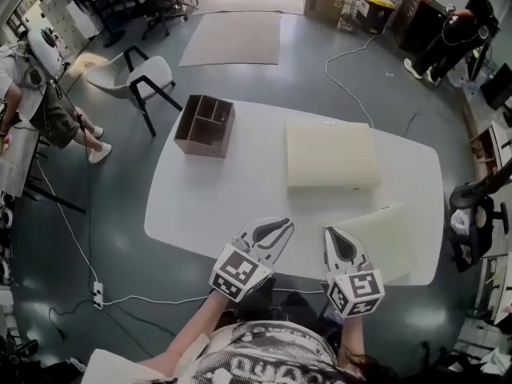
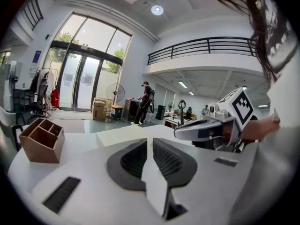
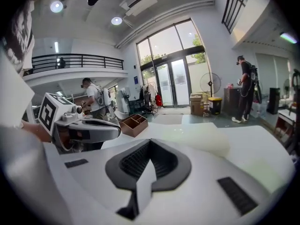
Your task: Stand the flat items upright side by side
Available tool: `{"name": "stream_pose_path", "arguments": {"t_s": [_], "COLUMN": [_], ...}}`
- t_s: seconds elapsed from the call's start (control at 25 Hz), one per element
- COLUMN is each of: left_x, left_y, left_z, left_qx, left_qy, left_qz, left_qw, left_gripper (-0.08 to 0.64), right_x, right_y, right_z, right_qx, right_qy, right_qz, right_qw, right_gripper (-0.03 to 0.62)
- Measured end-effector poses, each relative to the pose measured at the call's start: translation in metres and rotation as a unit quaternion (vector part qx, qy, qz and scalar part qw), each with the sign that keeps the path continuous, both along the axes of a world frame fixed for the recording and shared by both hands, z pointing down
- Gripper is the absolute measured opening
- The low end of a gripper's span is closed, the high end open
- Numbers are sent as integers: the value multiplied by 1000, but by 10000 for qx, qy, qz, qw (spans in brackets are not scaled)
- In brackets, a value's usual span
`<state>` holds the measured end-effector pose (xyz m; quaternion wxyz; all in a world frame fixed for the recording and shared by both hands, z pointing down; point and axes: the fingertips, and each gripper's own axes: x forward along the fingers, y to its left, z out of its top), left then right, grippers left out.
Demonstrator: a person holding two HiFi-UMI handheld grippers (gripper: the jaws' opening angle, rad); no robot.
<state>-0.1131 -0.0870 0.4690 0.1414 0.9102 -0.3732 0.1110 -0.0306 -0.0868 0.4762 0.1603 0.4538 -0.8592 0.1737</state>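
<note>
White counter is stretching ahead while the left gripper and right gripper are hovering, fingers pressed together, empty. A thin pad is lying flat just beside the right one; a thicker pad is lying farther ahead.

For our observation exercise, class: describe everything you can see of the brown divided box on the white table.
The brown divided box looks like wood or board. It is open-topped, with inner partitions forming several compartments that look empty. It stands upright near the far left corner of the white table, well apart from the cream flat slab. Only the table touches it.
</note>
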Motion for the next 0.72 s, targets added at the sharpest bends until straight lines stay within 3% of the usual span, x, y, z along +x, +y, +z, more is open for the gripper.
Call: {"name": "stream_pose_path", "arguments": {"t_s": [0.16, 0.36, 0.56, 0.72], "left_x": [19, 40, 59, 77], "left_y": [-9, -10, -8, -3], "left_z": [10, 24, 43, 58], "left_qx": [-96, -331, -741, -1040], "left_qy": [-16, 66, 238, 214], "left_qz": [597, 1211, 1763, 2193], "left_qw": [9982, 9921, 9813, 9699], "left_gripper": [102, 111, 136, 202], "right_x": [15, 28, 45, 68], "right_y": [-5, -8, -11, -7], "right_z": [5, 9, 13, 17], "right_qx": [-84, -116, -121, -119], "right_qy": [54, 50, 9, -150], "right_qz": [438, 918, 1351, 1733], "right_qw": [9990, 9957, 9908, 9847], "right_gripper": [-3, -2, -2, -2]}}
